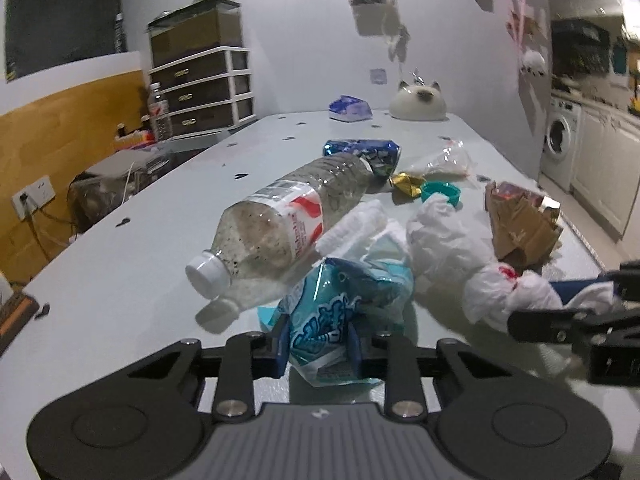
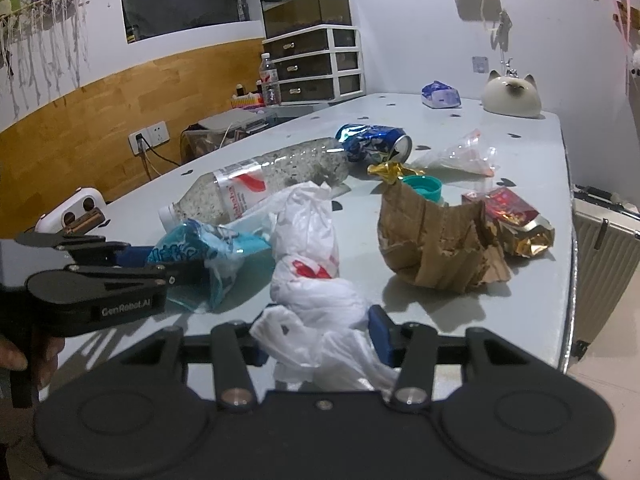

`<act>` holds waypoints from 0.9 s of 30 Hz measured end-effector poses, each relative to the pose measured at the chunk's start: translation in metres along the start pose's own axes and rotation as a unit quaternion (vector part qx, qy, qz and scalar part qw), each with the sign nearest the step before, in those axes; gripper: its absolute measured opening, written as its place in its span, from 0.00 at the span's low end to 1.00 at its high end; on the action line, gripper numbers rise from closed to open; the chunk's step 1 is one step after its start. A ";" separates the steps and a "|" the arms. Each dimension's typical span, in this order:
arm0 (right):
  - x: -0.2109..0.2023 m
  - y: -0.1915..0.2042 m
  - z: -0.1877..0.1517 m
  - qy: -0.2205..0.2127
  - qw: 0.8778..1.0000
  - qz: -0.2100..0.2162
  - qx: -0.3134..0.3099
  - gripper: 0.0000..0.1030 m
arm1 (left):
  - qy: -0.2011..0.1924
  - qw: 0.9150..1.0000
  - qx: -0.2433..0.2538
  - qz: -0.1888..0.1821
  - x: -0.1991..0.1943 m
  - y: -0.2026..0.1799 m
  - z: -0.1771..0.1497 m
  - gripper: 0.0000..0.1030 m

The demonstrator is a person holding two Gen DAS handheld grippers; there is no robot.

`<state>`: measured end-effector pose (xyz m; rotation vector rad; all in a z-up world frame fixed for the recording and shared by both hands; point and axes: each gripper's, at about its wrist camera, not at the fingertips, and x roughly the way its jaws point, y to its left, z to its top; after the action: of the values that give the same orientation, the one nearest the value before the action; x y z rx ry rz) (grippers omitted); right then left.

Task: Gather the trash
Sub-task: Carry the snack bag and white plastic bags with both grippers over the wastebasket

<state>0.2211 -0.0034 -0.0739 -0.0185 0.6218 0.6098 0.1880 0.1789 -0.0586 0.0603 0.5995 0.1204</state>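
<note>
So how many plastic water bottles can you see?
2. One bottle lies on the table among the trash; another bottle stands upright beside the drawer unit. Others may be hidden.

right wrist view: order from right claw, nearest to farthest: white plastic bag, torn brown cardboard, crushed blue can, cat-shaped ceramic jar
1. White plastic bag: between the right claw's fingers, dead centre.
2. Torn brown cardboard: ahead, to the right.
3. Crushed blue can: mid-table, lying on its side behind the clear plastic bottle's base.
4. Cat-shaped ceramic jar: far right corner of the table.
</note>
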 end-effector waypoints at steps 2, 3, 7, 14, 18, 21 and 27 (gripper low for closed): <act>-0.006 0.004 0.000 -0.004 1.000 -0.002 -0.005 0.46 | -0.006 1.000 -0.019 0.002 -0.009 0.000 -0.003 0.28; -0.008 0.004 0.000 -0.007 1.000 -0.005 -0.006 0.46 | -0.010 1.000 -0.028 0.003 -0.015 0.001 -0.005 0.28; -0.028 0.009 0.001 -0.027 1.000 -0.013 -0.008 0.46 | -0.027 0.998 -0.054 0.012 -0.040 0.002 -0.008 0.28; -0.072 0.009 -0.005 -0.063 0.998 -0.030 -0.004 0.46 | -0.058 0.996 -0.064 0.017 -0.080 -0.006 -0.002 0.28; -0.101 0.002 -0.013 -0.080 0.996 -0.045 0.003 0.46 | -0.072 0.996 -0.055 0.006 -0.099 -0.029 0.000 0.28; -0.121 -0.007 -0.021 -0.087 0.995 -0.058 0.007 0.46 | -0.077 0.996 -0.050 -0.007 -0.109 -0.049 0.001 0.28; -0.162 -0.037 -0.038 -0.096 0.990 -0.100 0.020 0.46 | -0.082 0.995 -0.038 -0.053 -0.118 -0.105 -0.001 0.28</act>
<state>0.1156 -0.1271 -0.0215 0.0155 0.4383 0.3992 0.1008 0.0598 -0.0032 -0.0346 0.4328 0.0354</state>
